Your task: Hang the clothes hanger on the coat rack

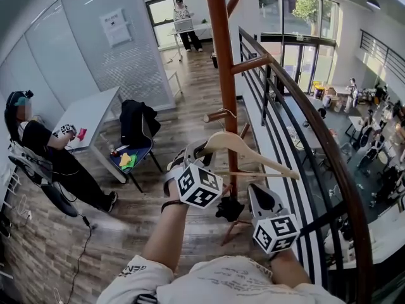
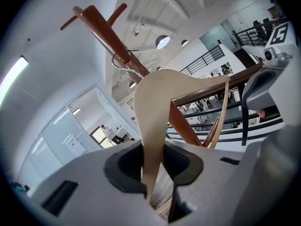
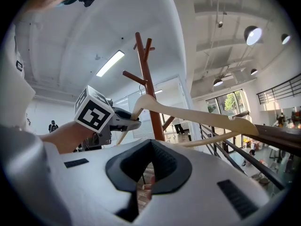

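Observation:
The red-brown wooden coat rack [image 1: 221, 62] stands beside the railing, and its pegs stick out at several heights. A pale wooden hanger [image 1: 248, 152] is up against the pole. Its metal hook [image 1: 229, 112] sits at a low peg [image 1: 215, 116]; in the left gripper view the hook [image 2: 123, 62] curls round that peg [image 2: 101, 27]. My left gripper [image 1: 190, 158] is shut on the left arm of the hanger [image 2: 153, 121], which runs between its pads. My right gripper [image 1: 258, 196] hangs just below the hanger's right side, jaws together with nothing in them; the hanger [image 3: 197, 114] crosses above it.
A dark curved railing [image 1: 304, 119] runs along the right, with a drop to a lower floor beyond it. A person [image 1: 44, 151] sits at the left by a white table [image 1: 95, 116]. A chair with a dark jacket [image 1: 136, 125] stands left of the rack. Another person [image 1: 183, 21] stands far back.

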Demonstrator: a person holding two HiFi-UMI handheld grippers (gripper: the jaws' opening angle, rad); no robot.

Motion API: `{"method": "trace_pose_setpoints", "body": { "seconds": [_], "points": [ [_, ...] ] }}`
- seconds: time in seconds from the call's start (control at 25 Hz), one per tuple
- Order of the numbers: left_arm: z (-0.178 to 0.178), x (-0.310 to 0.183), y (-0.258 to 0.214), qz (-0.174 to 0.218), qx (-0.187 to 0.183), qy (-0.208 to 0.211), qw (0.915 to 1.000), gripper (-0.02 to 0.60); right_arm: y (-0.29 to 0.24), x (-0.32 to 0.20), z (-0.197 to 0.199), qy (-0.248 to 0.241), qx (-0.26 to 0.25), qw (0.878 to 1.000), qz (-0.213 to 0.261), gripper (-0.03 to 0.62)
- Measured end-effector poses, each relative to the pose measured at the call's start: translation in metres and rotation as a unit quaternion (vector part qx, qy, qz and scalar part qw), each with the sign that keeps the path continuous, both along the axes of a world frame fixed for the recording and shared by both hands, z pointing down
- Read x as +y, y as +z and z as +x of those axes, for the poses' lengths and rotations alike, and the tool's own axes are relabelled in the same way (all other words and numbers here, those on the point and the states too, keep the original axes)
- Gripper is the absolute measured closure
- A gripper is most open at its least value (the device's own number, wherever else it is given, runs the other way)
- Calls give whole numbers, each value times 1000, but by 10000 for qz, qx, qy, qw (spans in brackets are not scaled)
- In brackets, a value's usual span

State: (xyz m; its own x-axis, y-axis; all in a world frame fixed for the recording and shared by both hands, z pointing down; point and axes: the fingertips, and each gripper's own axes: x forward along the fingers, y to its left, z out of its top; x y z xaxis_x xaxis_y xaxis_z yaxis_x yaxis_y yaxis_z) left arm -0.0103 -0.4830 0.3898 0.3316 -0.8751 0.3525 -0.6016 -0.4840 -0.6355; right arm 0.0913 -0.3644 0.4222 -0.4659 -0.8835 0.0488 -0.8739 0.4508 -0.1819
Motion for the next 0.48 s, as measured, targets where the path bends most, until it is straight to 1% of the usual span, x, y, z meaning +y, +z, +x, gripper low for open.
{"method": "trace_pose_setpoints", "body": {
  "seconds": [0.16, 0.32, 0.48],
  "points": [
    [-2, 0, -2, 0, 85, -4, 10000, 489, -1, 2, -1, 9, 16, 10000, -8, 594],
    [-2, 5, -4, -121, 475, 217, 9986, 483, 0, 4, -3, 32, 33, 10000, -22, 594],
    [0, 8, -10, -77, 739, 313, 9967, 466, -2, 4, 1, 58, 7, 10000, -21, 594]
  ]
}}
